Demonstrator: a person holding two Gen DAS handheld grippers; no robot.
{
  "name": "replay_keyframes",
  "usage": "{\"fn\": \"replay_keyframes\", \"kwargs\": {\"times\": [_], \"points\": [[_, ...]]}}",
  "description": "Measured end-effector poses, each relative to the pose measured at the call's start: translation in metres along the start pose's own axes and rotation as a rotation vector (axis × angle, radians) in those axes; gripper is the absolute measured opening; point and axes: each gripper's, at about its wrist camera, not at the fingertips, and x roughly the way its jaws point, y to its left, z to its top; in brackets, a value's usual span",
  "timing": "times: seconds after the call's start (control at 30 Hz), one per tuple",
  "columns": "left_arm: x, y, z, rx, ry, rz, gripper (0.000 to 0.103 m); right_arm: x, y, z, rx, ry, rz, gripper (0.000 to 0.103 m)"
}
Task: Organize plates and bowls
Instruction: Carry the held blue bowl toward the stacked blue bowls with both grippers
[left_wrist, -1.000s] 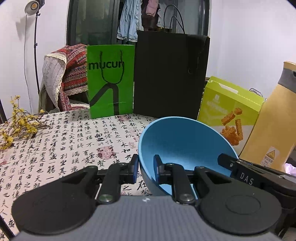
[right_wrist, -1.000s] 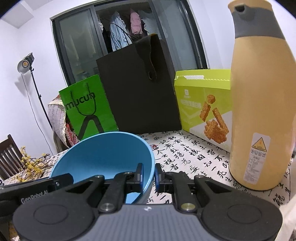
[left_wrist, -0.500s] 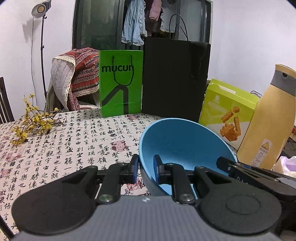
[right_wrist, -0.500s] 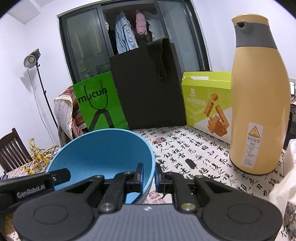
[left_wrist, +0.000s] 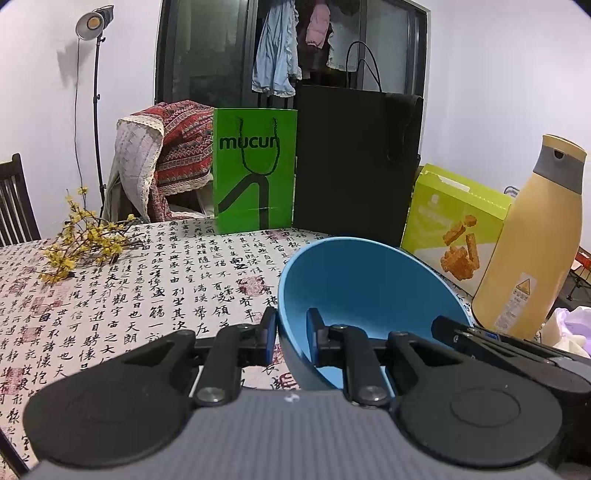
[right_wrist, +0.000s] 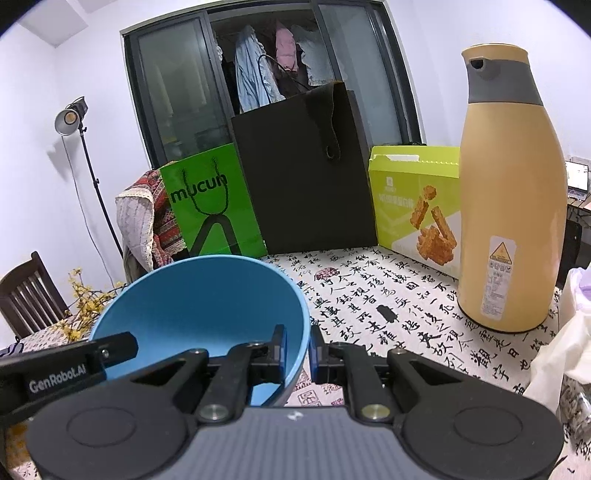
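Gripping opposite sides of one blue bowl (left_wrist: 369, 291), the left gripper (left_wrist: 291, 334) and right gripper (right_wrist: 297, 349) pinch its rim, holding it above the table (left_wrist: 147, 295), not yet put away; no plates are visible.

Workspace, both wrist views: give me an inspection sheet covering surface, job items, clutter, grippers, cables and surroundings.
Surface: table under a calligraphy-print cloth.
Job's things: one blue bowl, empty, tilted, held above the cloth by its rim; no plates seen.
Clutter: green bag, black bag, snack box, yellow flask, yellow flower sprig, pale plastic bag.
Grippers: left gripper shut on the bowl's left rim; right gripper shut on its right rim.
Cables: nothing seen on the table.
Surroundings: lamp stand, chair with patterned throw, hanging clothes.
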Motion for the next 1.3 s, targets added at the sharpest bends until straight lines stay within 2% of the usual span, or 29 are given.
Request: {"fn": "replay_keyframes", "kwargs": {"times": [0.47, 1.3], "points": [[-0.016, 0.005, -0.008, -0.008, -0.008, 0.015, 0.017, -0.013, 0.005, -0.007, -0.01, -0.005, 0.017, 0.012], [-0.049, 0.037, -0.018, -0.056, -0.025, 0.091, 0.017, -0.025, 0.034, -0.02, -0.042, 0.004, 0.1, 0.012]]}}
